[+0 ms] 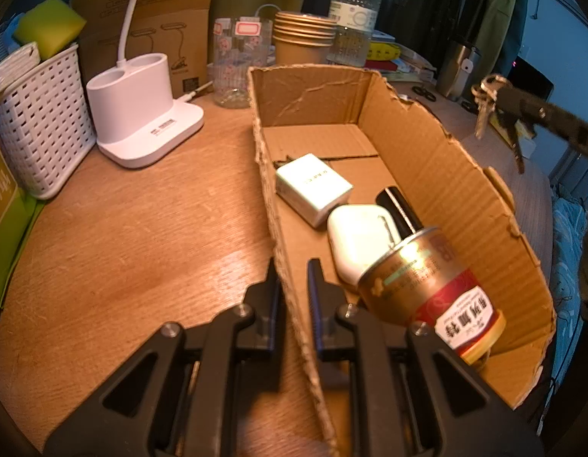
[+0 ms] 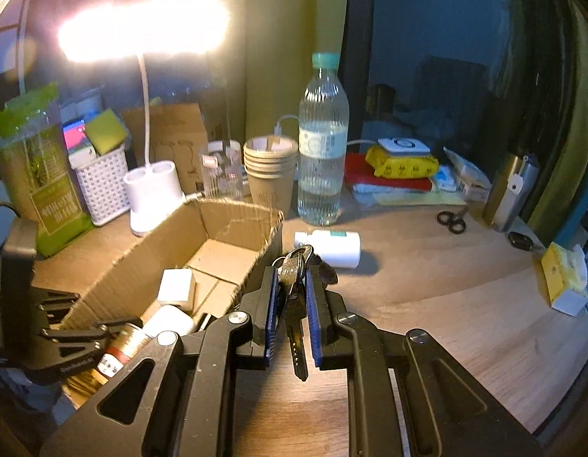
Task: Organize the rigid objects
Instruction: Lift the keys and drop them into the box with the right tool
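- Right gripper [image 2: 290, 278]: clamped on a bunch of keys [image 2: 294, 278], pads pressed against the bunch from both sides, one long key dangling below the jaws — lifted clear of the wooden table [image 2: 427, 297].
- Seen from the left wrist too: same keys [image 1: 488, 103] hanging from the right gripper's tip [image 1: 499, 95], up beyond the far right wall of the cardboard box [image 1: 427, 175].
- Left gripper [image 1: 294, 266]: pinched tight on the near left wall of that box, one finger outside, one inside.
- Inside the box: gold and red can [image 1: 419, 282] lying on its side nearest the left gripper, white rounded case [image 1: 355, 240] touching it, dark slim object [image 1: 398, 205] just beside, small white box [image 1: 313, 186] further in.
- Out on the table past the box: white pill bottle [image 2: 332, 245] lying flat, just behind the held keys.
- Further back: clear water bottle [image 2: 322, 144] upright, stack of paper cups [image 2: 271, 167] beside it, small scissors [image 2: 452, 221] off to the right.
- Far left: white lamp base [image 1: 141, 110] and white woven basket [image 1: 42, 122] — lamp lit.
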